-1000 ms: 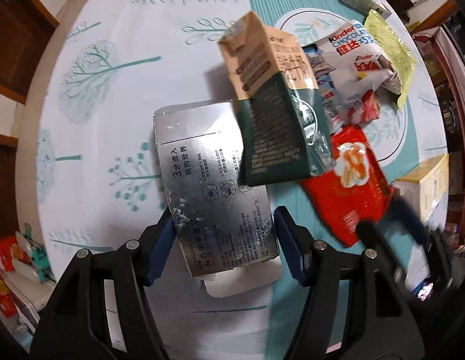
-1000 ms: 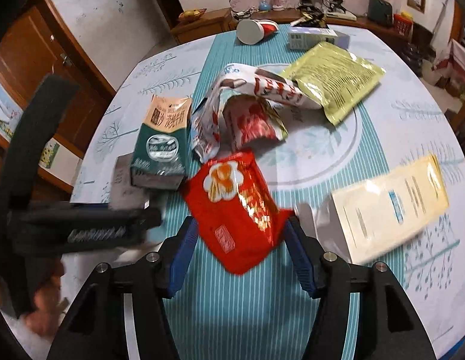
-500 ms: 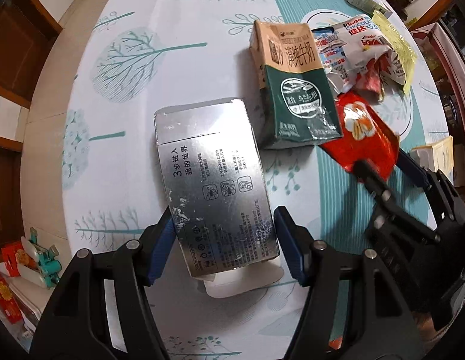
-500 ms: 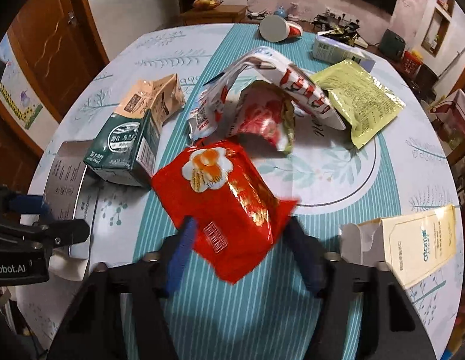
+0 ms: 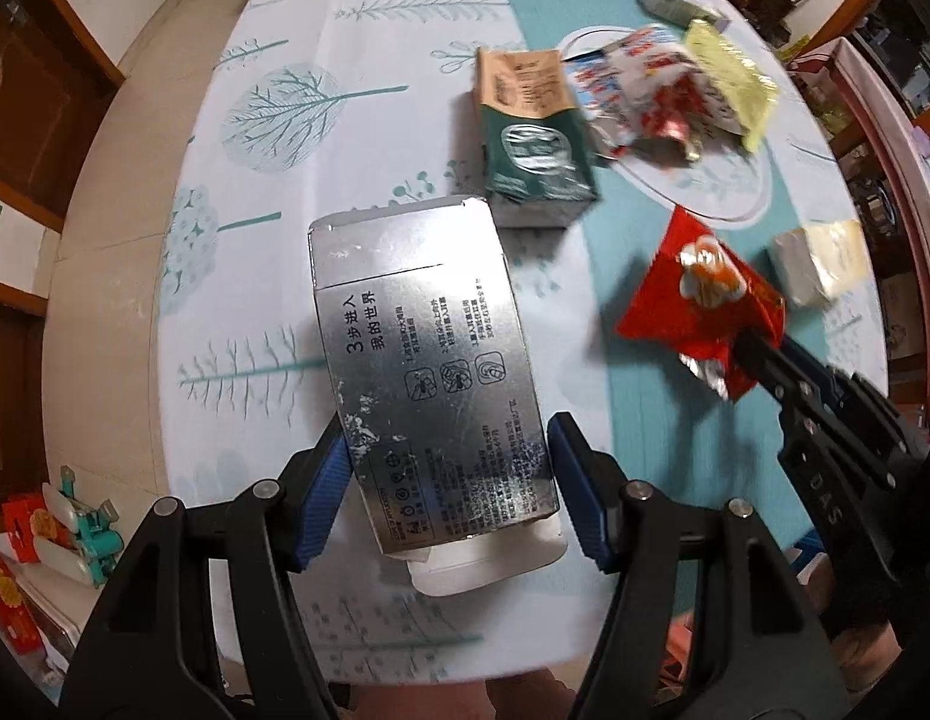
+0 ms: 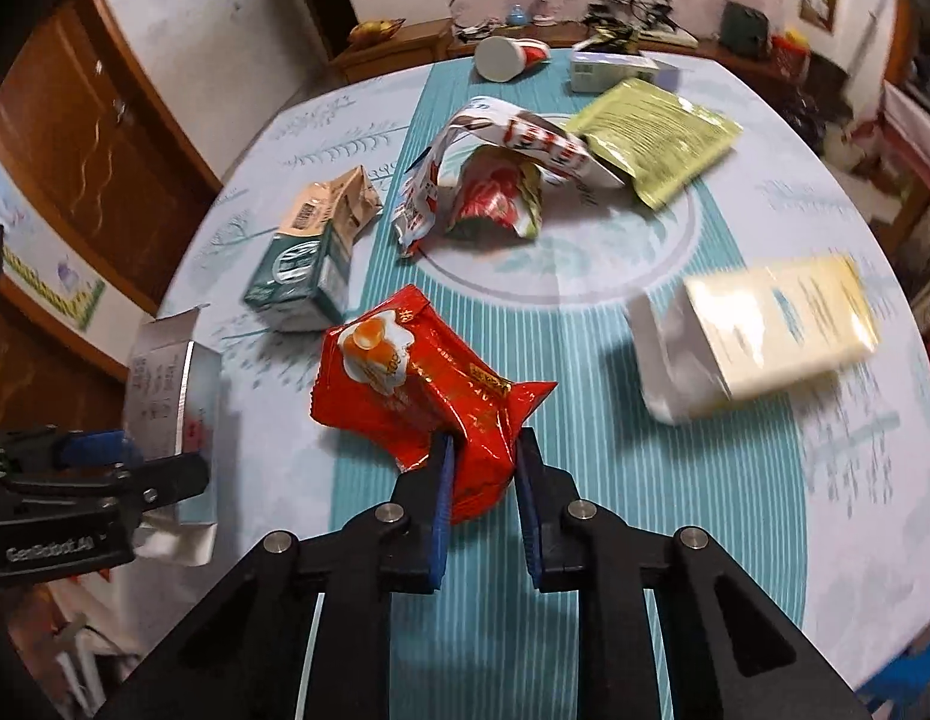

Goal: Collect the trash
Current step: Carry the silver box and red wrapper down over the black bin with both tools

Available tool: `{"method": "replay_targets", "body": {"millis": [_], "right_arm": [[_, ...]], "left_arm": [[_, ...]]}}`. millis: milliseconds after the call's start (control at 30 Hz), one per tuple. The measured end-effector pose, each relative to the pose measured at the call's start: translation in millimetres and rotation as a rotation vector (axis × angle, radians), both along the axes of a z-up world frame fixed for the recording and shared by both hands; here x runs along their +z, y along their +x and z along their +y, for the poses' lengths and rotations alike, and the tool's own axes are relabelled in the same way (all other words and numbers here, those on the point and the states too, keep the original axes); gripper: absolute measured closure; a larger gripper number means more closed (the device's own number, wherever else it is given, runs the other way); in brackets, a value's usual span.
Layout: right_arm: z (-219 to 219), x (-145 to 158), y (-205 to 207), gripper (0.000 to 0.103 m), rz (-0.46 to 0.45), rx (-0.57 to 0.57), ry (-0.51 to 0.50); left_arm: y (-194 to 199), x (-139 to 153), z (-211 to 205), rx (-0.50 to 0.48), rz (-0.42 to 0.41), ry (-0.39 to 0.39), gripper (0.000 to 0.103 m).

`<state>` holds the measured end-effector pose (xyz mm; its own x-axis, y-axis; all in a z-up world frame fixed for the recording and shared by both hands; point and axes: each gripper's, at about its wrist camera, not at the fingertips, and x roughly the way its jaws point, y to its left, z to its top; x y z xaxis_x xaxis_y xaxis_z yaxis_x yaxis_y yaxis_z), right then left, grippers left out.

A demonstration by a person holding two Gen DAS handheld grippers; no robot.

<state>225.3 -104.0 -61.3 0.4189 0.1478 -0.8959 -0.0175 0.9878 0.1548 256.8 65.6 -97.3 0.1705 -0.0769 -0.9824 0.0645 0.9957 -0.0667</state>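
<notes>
My left gripper point(image 5: 450, 468) is shut on a silver printed box point(image 5: 417, 348), its blue pads against both long sides, and holds it above the table. In the right wrist view the silver box point(image 6: 165, 384) hangs at the left edge. A crumpled red snack packet point(image 6: 417, 390) sits between the pads of my right gripper point(image 6: 483, 462), whose jaws are closing and pinch its near end. The left wrist view shows the red packet point(image 5: 699, 300) lifted off the cloth at the right gripper's point(image 5: 747, 360) tips.
On the round table with its tree-print cloth point(image 5: 255, 240) lie a green milk carton point(image 6: 309, 264), a Kinder wrapper point(image 6: 513, 138) over a red-green wrapper, a yellow-green pouch point(image 6: 657, 138), a pale yellow box point(image 6: 765, 336), a tipped paper cup point(image 6: 507, 57) and a small box point(image 6: 609, 69). Wooden cabinets stand left.
The right gripper's jaws have narrowed from wide apart around the red packet to pinching it, and the packet has risen off the cloth. The left gripper with the silver box has drawn back from the carton.
</notes>
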Motion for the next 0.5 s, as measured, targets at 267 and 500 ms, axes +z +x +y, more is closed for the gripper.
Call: {"method": "replay_targets", "body": {"millis": [267,500], "right_arm": [[-38.9,53.3,-98.7,0.085,-0.030,-0.058,0.044],[-86.4,87.9,-189.2,0.085,-0.067,-0.134,0.035]], "left_arm": [[-77.1,59.9,-29.2,-0.083,-0.066,-0.040,0.042],[-154.4,102.2,-68.2,-0.166,-0.125,-0.063,0.042]]}}
